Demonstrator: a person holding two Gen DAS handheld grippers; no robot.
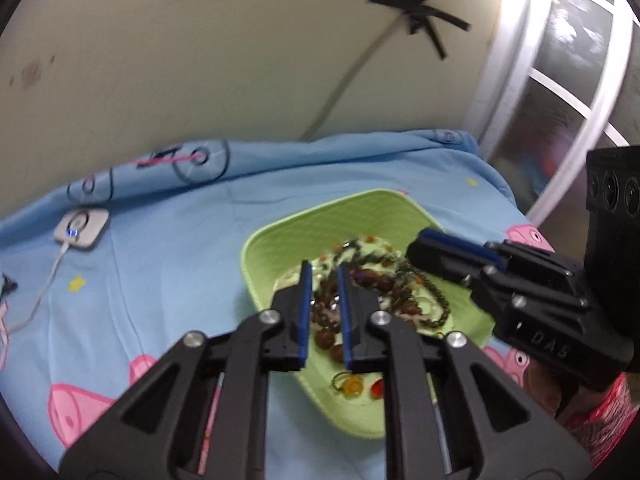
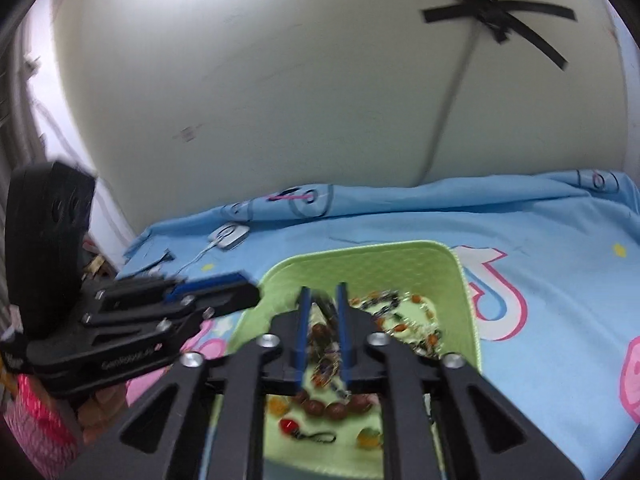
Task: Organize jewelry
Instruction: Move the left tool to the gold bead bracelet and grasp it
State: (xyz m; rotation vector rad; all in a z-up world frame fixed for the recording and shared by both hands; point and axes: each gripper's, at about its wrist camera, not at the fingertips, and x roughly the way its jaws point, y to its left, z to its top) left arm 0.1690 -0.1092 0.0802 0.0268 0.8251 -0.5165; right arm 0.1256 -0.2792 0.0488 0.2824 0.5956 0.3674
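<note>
A light green tray (image 1: 280, 236) (image 2: 460, 280) lies on a blue cartoon bedsheet and holds a tangled pile of jewelry (image 1: 384, 284) (image 2: 404, 320): dark bead strands, brown wooden beads (image 2: 332, 408), a green chain, small orange and red charms (image 1: 352, 386). My left gripper (image 1: 324, 276) hovers over the tray's left part, its jaws narrowly apart with nothing between them. My right gripper (image 2: 322, 294) hovers over the tray's middle, also narrowly apart and empty. Each gripper shows in the other's view: the right one in the left wrist view (image 1: 448, 248), the left one in the right wrist view (image 2: 216, 288).
A white charger puck (image 1: 82, 226) (image 2: 229, 235) with a cable lies on the sheet at the far left. A cream wall with black tape and a cable rises behind the bed. A white-framed window (image 1: 568, 92) stands at the right.
</note>
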